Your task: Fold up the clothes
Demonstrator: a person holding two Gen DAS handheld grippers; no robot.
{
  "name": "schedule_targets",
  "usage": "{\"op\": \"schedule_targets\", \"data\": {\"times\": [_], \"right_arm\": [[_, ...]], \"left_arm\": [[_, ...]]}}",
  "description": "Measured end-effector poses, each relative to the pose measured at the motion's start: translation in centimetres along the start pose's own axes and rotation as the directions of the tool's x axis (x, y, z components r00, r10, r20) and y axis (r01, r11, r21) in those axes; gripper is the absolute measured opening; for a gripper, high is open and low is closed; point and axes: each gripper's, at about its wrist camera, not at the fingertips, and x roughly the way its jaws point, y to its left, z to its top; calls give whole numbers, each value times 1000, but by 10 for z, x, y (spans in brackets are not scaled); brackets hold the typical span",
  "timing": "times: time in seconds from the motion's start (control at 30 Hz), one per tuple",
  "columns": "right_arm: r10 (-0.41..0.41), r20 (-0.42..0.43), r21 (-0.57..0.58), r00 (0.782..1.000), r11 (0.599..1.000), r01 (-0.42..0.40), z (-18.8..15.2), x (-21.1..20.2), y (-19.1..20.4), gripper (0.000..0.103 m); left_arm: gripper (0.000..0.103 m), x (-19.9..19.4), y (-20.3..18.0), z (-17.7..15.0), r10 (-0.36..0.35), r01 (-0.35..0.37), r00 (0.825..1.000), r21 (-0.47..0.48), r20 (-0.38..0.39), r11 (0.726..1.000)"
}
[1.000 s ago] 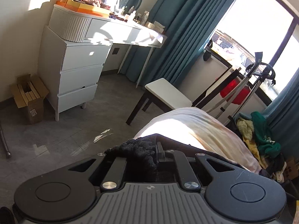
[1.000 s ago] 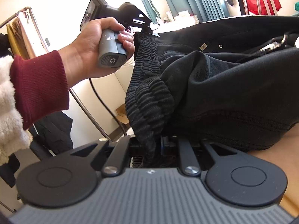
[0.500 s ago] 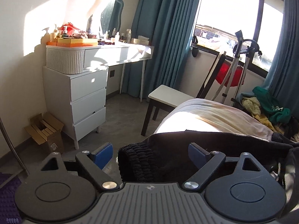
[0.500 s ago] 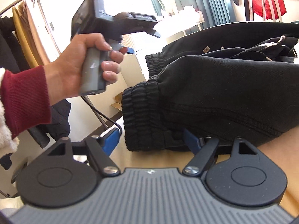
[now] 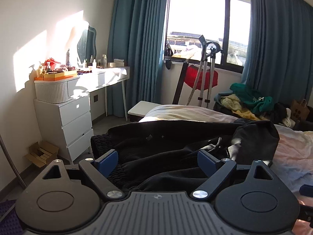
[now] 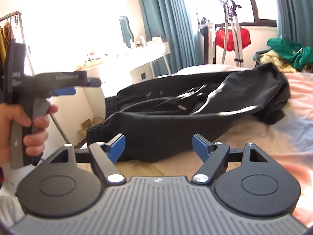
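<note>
Trousers (image 5: 166,148), black with ribbed cuffs, lie half-folded across the bed (image 5: 289,148) through the middle of both frames, their cuffed ends at the mattress edge toward lower left. Left gripper (image 5: 157,161) and right gripper (image 6: 158,144) both hang released with jaws spread and nothing between them. Cloth so near the edge could slide floorward, and the loose drawstring (image 5: 216,144), probably still untucked though blur hides its end, may snag a blue pad.
</note>
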Motion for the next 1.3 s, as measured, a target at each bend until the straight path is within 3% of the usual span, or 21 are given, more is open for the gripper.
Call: {"op": "schedule_targets", "data": {"times": [0.17, 0.27, 0.43, 0.9, 1.17, 1.3], "right_arm": [[-84, 120, -22, 989, 996, 87, 14, -33, -45, 78], [-146, 199, 37, 969, 989, 141, 0, -44, -76, 78], [-248, 169, 84, 954, 968, 237, -11, -43, -99, 78], [-299, 145, 147, 943, 949, 278, -12, -48, -99, 78], [-369, 160, 192, 916, 921, 338, -8, -63, -116, 78], [-371, 145, 225, 917, 915, 335, -10, -63, -129, 78]], "left_arm": [[98, -21, -40, -39, -49, 48, 998, 31, 32, 998], [99, -5, -42, -61, -95, 95, 995, 0, -5, 995], [99, 7, -44, -69, -110, 110, 993, 5, -33, 994], [98, 23, -57, -83, -110, 113, 993, 66, -48, 991], [100, 45, -95, -76, -111, 111, 994, 205, -10, 973], [101, 73, -128, -67, -121, 118, 993, 242, -4, 963]]}}
